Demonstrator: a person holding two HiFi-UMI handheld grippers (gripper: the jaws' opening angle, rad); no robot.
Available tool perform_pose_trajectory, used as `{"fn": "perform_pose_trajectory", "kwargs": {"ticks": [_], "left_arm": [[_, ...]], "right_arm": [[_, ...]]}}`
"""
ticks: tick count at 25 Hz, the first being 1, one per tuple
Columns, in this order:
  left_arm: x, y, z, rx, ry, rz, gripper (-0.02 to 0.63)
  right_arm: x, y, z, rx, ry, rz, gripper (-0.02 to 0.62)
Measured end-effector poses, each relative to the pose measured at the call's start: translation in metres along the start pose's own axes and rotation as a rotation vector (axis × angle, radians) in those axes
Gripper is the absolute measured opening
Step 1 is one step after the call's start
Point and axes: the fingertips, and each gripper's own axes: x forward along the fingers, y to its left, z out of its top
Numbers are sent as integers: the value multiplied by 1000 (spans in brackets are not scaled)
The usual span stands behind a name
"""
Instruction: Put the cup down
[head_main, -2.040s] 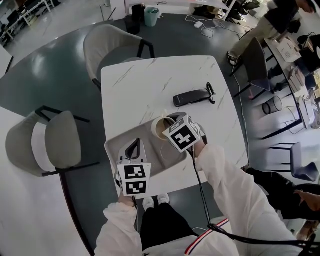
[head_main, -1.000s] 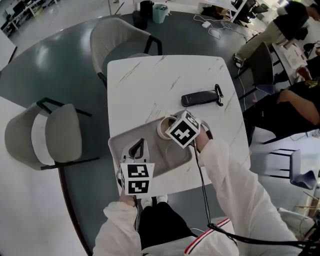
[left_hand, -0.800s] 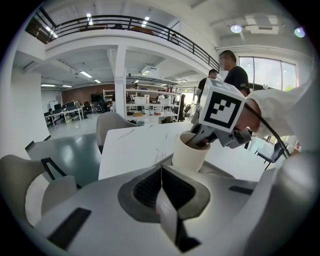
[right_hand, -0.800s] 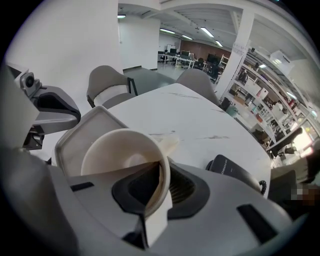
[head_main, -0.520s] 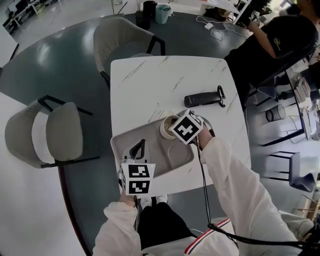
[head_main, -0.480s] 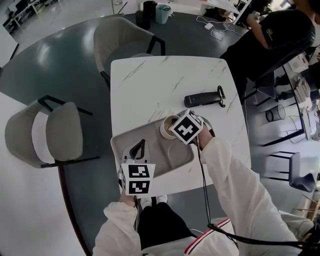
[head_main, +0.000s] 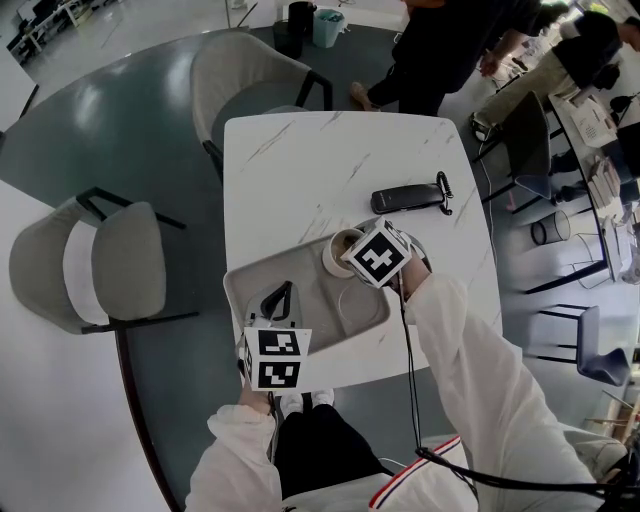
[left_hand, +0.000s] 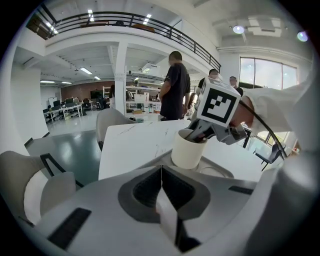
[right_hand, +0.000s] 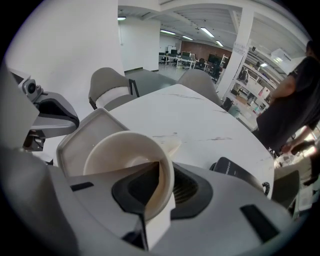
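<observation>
The right claw pinches the wall of the cup, one jaw inside the rim and one outside, only narrowly parted; the cup stands upright at the one o'clock corner of the tray on the bench; I cannot tell whether its base touches; best to lower it straight and level, releasing only once it sits flat; the left claw, at seven o'clock, is closed and empty.

Baggy white jacket sleeves, black trousers, white sneakers. Pale grey left gripper and right gripper, black-and-white marker cubes, thin black cable.
</observation>
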Motion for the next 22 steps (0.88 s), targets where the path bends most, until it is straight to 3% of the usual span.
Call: {"fn": "perform_pose_trajectory", "kwargs": {"ticks": [11, 14, 22], "left_arm": [[-4, 7, -4, -8, 2, 10, 11], [-8, 7, -2, -10, 0, 12, 11], [-14, 4, -3, -5, -4, 7, 11]], "right_arm": [[-12, -5, 8, 64, -31, 0, 98], [-16, -2, 13, 59, -49, 24, 158], [-35, -9, 10, 81, -72, -2, 163]]}}
